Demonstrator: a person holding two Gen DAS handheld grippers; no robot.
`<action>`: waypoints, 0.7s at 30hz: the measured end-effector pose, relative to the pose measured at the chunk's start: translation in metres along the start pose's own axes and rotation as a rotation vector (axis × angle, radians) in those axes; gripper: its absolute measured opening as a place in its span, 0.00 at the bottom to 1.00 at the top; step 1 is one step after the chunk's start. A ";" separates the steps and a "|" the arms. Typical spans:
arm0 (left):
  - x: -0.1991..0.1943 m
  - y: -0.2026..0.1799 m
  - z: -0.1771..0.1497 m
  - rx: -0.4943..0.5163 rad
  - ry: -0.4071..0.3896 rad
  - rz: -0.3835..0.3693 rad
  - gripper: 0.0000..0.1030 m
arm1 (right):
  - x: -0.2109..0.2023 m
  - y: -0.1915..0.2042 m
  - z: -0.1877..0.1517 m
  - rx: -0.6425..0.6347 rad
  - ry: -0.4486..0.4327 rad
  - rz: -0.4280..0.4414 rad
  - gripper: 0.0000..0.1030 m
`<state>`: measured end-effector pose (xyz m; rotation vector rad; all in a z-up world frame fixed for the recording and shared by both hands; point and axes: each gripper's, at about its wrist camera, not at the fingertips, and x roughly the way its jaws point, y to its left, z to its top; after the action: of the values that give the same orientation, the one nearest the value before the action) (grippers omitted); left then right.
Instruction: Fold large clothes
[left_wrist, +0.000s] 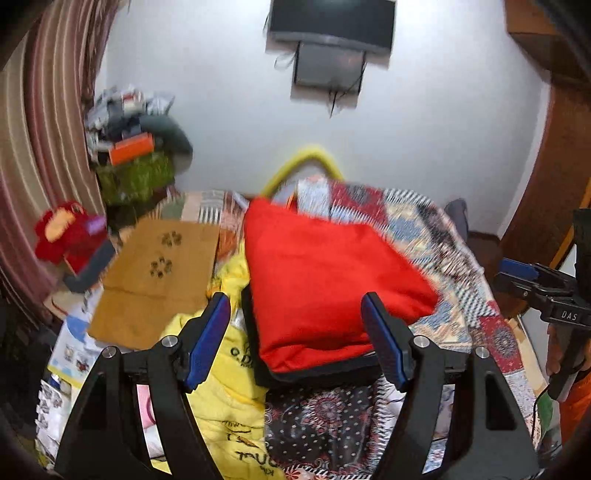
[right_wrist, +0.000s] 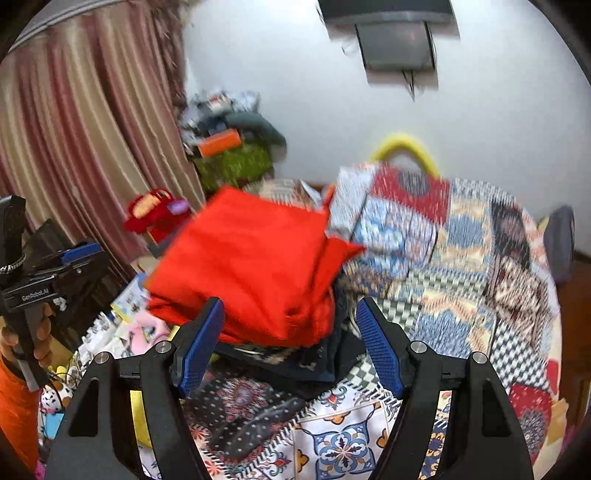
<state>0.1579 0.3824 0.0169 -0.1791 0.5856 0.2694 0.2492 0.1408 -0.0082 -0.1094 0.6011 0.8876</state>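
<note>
A folded red garment (left_wrist: 325, 280) lies on top of a dark folded garment (left_wrist: 314, 376) on the patchwork bedspread (left_wrist: 436, 229). My left gripper (left_wrist: 295, 339) is open and empty, held just short of the red garment's near edge. In the right wrist view the red garment (right_wrist: 255, 266) lies on the dark pile (right_wrist: 295, 362). My right gripper (right_wrist: 290, 339) is open and empty, just before that pile. The right gripper also shows at the right edge of the left wrist view (left_wrist: 517, 273), and the left gripper at the left edge of the right wrist view (right_wrist: 79, 254).
A yellow printed cloth (left_wrist: 221, 398) and a brown paper bag (left_wrist: 155, 280) lie left of the pile. A red soft toy (left_wrist: 66, 232) and a heap of clutter (left_wrist: 136, 155) stand by the striped curtain (left_wrist: 44, 147). A dark floral cloth (left_wrist: 325, 417) lies in front.
</note>
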 end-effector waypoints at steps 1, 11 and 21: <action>-0.018 -0.007 0.001 0.010 -0.034 -0.004 0.70 | -0.011 0.005 0.001 -0.011 -0.027 0.001 0.68; -0.162 -0.071 -0.020 0.060 -0.342 0.019 0.70 | -0.148 0.063 -0.014 -0.093 -0.374 0.056 0.68; -0.221 -0.114 -0.068 0.073 -0.547 0.114 0.89 | -0.190 0.092 -0.048 -0.118 -0.510 0.038 0.68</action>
<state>-0.0195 0.2137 0.0967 0.0034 0.0621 0.3898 0.0675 0.0515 0.0676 0.0241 0.0752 0.9426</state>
